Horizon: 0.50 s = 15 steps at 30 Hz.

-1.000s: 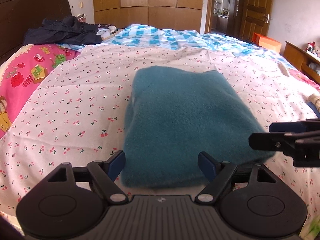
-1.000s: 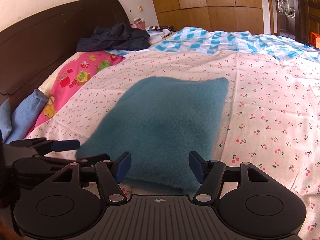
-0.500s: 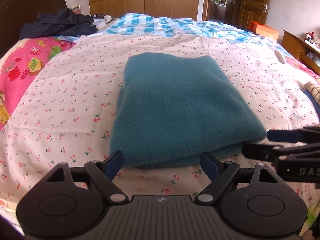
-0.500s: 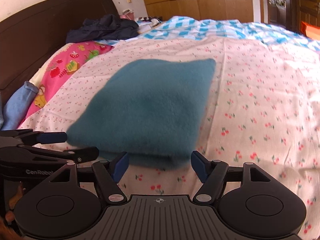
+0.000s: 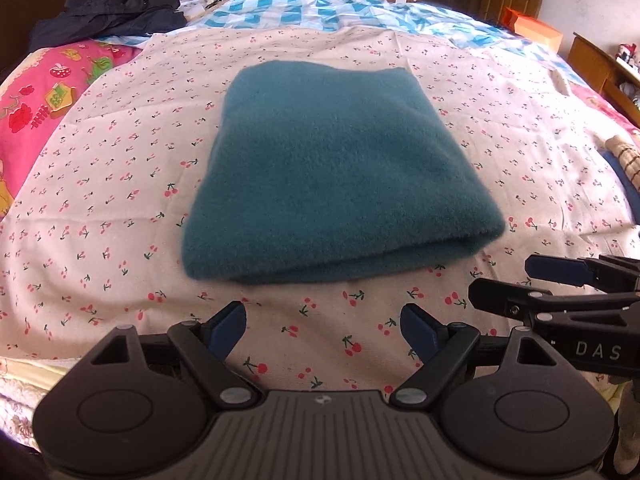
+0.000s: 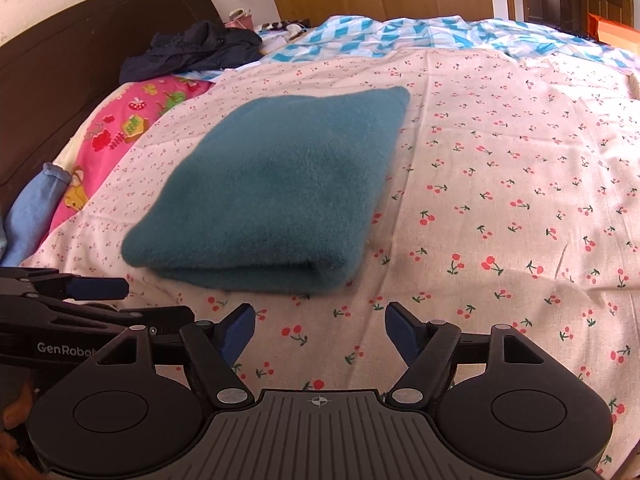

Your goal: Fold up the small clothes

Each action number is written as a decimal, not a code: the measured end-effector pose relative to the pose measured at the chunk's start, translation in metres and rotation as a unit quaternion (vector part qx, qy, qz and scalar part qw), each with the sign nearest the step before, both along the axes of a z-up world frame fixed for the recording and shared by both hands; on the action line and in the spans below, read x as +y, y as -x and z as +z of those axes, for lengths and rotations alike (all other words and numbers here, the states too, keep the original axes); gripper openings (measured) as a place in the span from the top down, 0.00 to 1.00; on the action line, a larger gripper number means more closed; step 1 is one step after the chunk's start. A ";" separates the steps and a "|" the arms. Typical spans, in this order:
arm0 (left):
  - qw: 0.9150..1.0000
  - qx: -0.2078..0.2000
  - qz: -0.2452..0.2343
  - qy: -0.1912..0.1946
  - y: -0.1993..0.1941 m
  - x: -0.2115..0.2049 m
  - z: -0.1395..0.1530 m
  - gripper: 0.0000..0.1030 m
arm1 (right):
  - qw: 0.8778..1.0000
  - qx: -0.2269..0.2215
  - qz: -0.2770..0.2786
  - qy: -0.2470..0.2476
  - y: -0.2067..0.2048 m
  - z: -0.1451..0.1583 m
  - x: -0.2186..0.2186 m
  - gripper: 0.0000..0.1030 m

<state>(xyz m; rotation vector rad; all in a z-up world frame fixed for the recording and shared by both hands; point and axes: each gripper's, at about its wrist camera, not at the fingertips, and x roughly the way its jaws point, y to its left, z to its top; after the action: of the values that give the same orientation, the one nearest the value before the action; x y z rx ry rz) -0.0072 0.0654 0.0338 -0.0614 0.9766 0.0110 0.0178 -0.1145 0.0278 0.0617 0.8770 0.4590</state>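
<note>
Now both grippers, left (image 5: 322, 322) and right (image 6: 320, 326), had backed off fleece (image 5: 336, 172), jaws apart, empty; fold looked finished.

The folded fleece garment (image 5: 336, 168) is plain teal; under it the sheet (image 5: 120, 216) is cream with small red cherries; left of the garment lies a hot-pink cartoon-print quilt (image 6: 132, 128); beyond it, a blue-and-white checked cover (image 5: 320, 8) and a dark navy jacket (image 6: 192, 48); the headboard (image 6: 80, 48) is dark brown.
</note>
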 end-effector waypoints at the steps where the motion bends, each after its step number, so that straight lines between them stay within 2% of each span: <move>1: 1.000 0.002 0.001 -0.001 0.000 -0.001 0.000 0.14 | 1.000 0.000 0.001 -0.001 0.000 0.000 0.000 0.28; 15: 1.000 0.024 0.002 -0.010 -0.004 -0.006 -0.001 0.14 | 1.000 0.007 -0.007 -0.004 -0.001 -0.001 -0.005 0.28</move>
<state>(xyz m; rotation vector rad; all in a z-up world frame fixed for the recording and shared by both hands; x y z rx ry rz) -0.0033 0.0596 0.0330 -0.0448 1.0244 0.0264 0.0189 -0.1196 0.0267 0.0792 0.8876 0.4491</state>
